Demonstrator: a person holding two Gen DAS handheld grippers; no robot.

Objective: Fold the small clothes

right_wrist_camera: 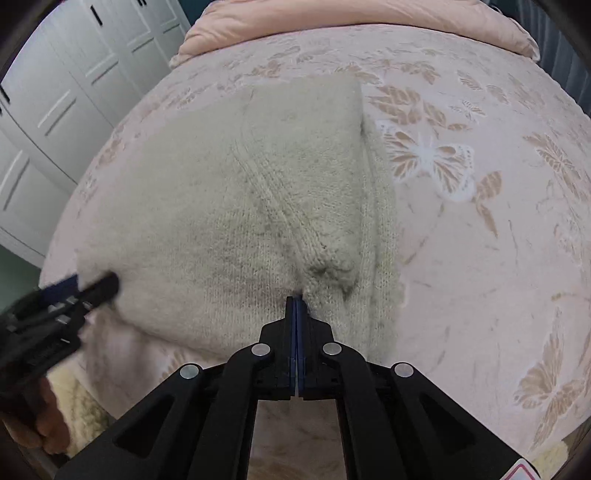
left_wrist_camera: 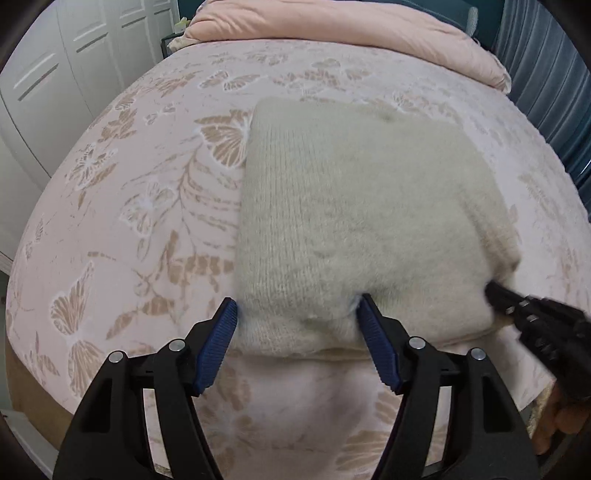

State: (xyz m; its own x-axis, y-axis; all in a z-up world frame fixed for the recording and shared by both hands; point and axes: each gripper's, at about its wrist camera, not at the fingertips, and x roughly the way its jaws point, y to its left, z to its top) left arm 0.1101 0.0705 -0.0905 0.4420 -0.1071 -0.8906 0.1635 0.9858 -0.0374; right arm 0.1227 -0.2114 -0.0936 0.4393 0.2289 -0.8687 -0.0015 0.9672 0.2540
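A cream fuzzy knit sweater [left_wrist_camera: 354,206] lies partly folded on the bed, also seen in the right wrist view [right_wrist_camera: 229,229]. My left gripper [left_wrist_camera: 297,308] is open, its blue pads straddling the sweater's near edge. My right gripper [right_wrist_camera: 296,300] is shut on a fold of the sweater near its near right edge. The right gripper also shows in the left wrist view [left_wrist_camera: 495,291], blurred, touching the sweater's right side. The left gripper shows blurred in the right wrist view [right_wrist_camera: 96,284] at the sweater's left edge.
The bed has a pink cover with a tan butterfly pattern [left_wrist_camera: 140,206]. A pink duvet [left_wrist_camera: 332,29] lies folded at the far end. White wardrobe doors [right_wrist_camera: 55,92] stand at the left. Blue curtains [left_wrist_camera: 546,66] hang at the right.
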